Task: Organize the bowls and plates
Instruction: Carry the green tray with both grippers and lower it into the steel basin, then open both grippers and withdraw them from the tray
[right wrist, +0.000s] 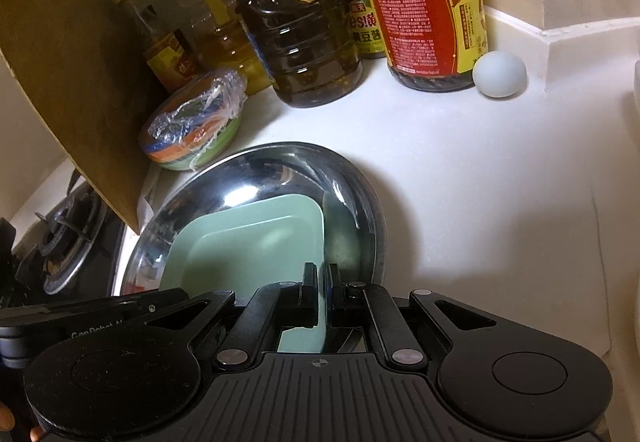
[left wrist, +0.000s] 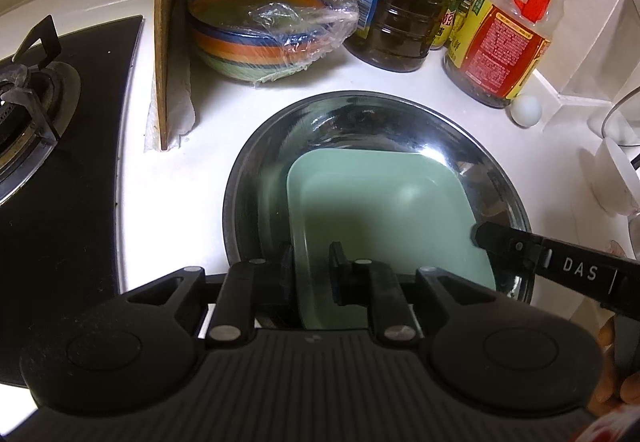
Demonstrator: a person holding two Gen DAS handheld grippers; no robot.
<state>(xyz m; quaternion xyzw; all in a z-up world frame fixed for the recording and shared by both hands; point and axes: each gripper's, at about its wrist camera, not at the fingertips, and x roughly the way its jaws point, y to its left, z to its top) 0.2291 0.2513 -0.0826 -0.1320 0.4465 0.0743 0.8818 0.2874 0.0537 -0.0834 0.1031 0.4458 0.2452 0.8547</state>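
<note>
A green square plate [left wrist: 376,218] lay inside a steel bowl [left wrist: 472,146] on the white surface [left wrist: 248,98]. The left tongs [left wrist: 312,266] straddled its near-left rim, narrowly parted. The right tongs [right wrist: 322,282] pinched its right rim, clamped tight.

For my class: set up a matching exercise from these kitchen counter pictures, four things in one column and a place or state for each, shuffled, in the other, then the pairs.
Things
1. green square plate
2. striped bowl
3. egg
4. steel bowl

Descriptions
A. wrapped in clear plastic film
B. beside the red-labelled bottle
C. lying inside a metal dish
D. on the white counter, holding another dish

Pairs: 1-C, 2-A, 3-B, 4-D
</note>
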